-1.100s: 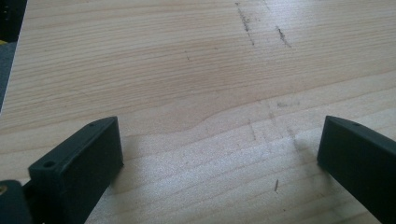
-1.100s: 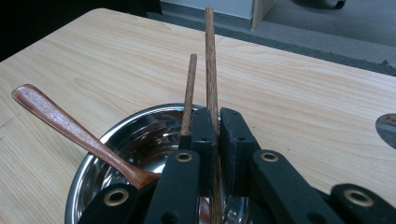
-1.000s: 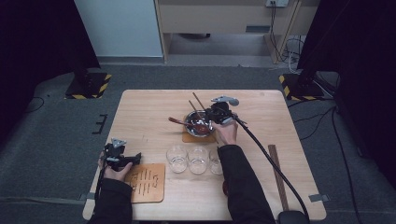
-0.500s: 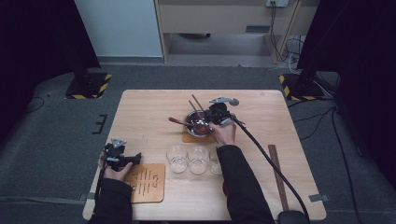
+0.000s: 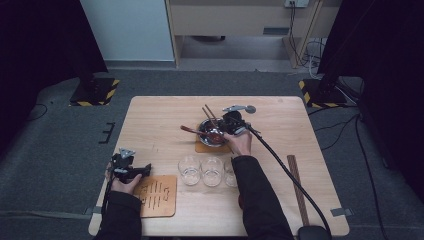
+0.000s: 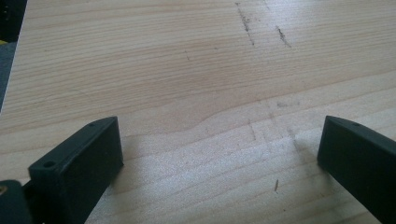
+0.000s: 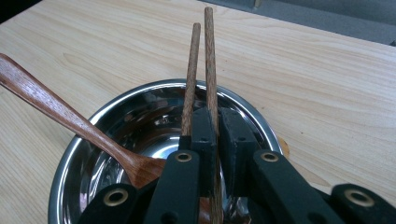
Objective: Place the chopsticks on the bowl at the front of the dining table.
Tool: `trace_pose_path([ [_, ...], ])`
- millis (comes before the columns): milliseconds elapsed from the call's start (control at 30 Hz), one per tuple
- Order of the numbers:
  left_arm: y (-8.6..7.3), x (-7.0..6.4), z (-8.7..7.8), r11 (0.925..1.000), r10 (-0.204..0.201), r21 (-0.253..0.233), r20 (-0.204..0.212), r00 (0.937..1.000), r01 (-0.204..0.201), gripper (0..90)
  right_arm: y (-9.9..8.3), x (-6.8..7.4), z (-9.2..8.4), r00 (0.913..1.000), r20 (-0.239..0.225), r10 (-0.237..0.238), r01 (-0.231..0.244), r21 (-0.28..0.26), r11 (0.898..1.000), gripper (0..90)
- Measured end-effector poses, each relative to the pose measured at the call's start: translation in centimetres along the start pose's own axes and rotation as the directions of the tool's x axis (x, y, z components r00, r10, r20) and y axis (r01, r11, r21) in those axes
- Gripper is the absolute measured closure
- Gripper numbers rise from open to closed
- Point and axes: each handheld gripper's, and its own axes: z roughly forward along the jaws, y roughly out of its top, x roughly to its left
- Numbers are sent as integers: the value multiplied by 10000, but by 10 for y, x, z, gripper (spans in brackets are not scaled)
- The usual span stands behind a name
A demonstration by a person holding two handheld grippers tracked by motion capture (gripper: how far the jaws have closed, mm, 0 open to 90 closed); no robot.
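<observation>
— What has shifted since a moment ago?

— Hardly anything. My right gripper [image 5: 226, 126] has stayed over the steel bowl [image 5: 210, 132] and my left gripper [image 5: 131, 170] has kept its place near the table's [image 5: 310, 165] front left corner.

— What are your right jaws doing?

— They are pinched tight on one chopstick [image 7: 209, 60]. It runs up between them and out past the bowl's far rim. The second chopstick [image 7: 190, 74] lies just beside it, against the outside of one jaw, and I cannot tell whether that one is gripped too.

— What else is in the bowl?

— A wooden spoon [image 7: 70, 119], its scoop down inside and its handle leaning out over the rim, away from the chopsticks. The bowl sits on a brown mat [image 5: 202, 147].

— And your left jaws?

— Wide apart, nothing between them, bare wood underneath. That gripper is well away from the bowl, beside a slotted wooden board [image 5: 157, 196].

— Anything nearer you than the bowl?

— Three clear glasses [image 5: 212, 171] in a row.
</observation>
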Motion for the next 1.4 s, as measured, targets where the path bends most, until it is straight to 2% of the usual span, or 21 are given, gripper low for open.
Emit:
trace_pose_path([
  [533, 0, 0, 0, 10000, -1, -2, -1, 10000, 1, 0, 0, 0, 2, 9999, -49, 120, -119, 221, 9997, 820],
  [967, 0, 0, 0, 10000, 0, 0, -2, 10000, 0, 0, -1, -3, -6, 9997, 36, -241, 240, 321, 9992, 839],
  [1400, 0, 0, 0, 10000, 1, 1, -2, 10000, -1, 0, -4, -3, -5, 9998, -181, -84, 90, 357, 9993, 855],
])
